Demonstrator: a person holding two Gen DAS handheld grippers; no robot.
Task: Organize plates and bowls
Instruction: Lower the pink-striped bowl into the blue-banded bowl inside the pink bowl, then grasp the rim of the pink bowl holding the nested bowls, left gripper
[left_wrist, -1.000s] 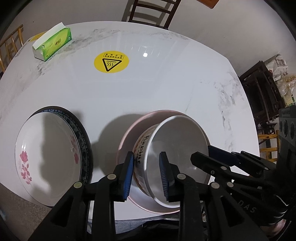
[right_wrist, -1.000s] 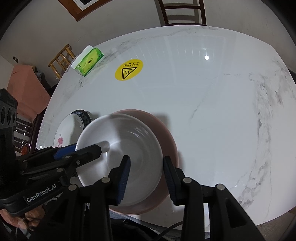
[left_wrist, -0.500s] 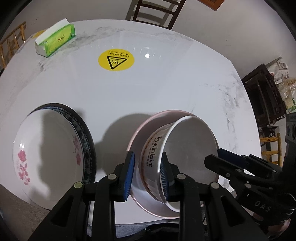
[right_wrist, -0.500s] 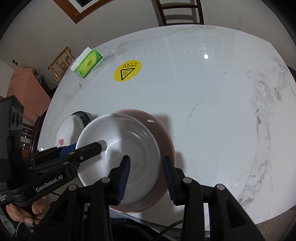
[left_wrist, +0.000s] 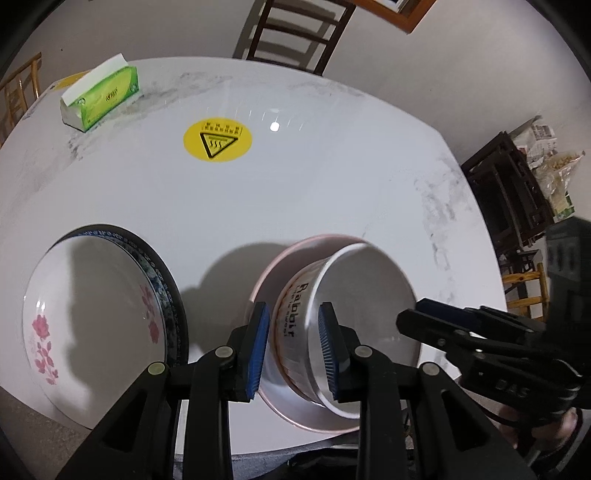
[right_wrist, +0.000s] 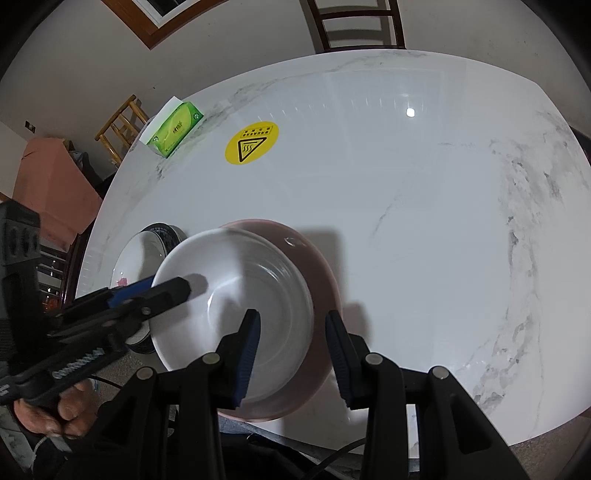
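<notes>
White "Rabbit" bowl (left_wrist: 354, 325) sits tilted in pink bowl (left_wrist: 295, 410) right of flowered plate (left_wrist: 88, 317); left gripper (left_wrist: 293, 345) apparently pinches its near-left rim, right gripper (right_wrist: 293, 354) part-open astride both right rims.

Both handheld grippers are the same build: matte black plastic linkage arms, kind of skeletal, with round silver pivot screws at the joints. The left gripper (left_wrist: 293, 347) and right gripper (right_wrist: 293, 350) each have two fingers faced with ribbed blue pads (left_wrist: 258, 343). From the right wrist camera you can read white "GenRobot.AI" lettering along the left one's black body, plus a boxy black housing behind it. A thin cable trails under the hand (right_wrist: 55, 408) gripping its handle.
</notes>
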